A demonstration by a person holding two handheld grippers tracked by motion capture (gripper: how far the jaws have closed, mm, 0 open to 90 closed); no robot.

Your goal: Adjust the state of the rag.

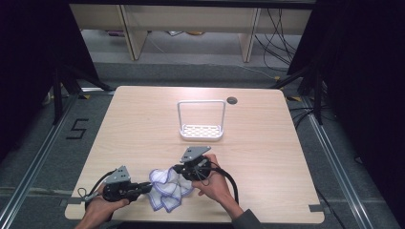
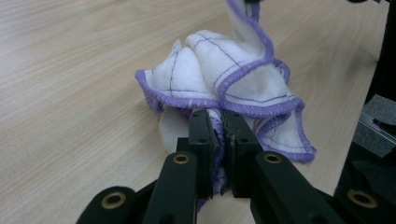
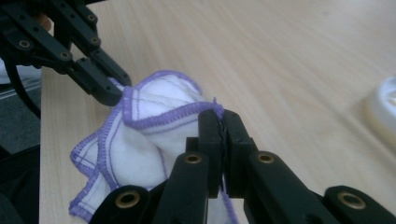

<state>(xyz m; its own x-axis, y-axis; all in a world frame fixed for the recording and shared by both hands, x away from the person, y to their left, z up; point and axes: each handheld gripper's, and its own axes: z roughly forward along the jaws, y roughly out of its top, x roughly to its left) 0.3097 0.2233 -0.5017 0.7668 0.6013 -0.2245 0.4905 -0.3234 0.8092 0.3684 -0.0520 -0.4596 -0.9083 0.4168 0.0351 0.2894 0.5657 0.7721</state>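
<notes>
Folds of the white cloth with purple stitched edging (image 1: 167, 188) are hiding most of its own shape, and its pinched hems are vanishing between the pads. The left gripper (image 2: 218, 140) is clamping one edge, the right gripper (image 3: 219, 140) another, jaws on both pressed nearly together on the fabric. Between the two sets of fingertips the cloth is bunching, its long axis running from one gripper to the other. It is resting on a light wooden table (image 1: 143, 124), grey floor beyond.
</notes>
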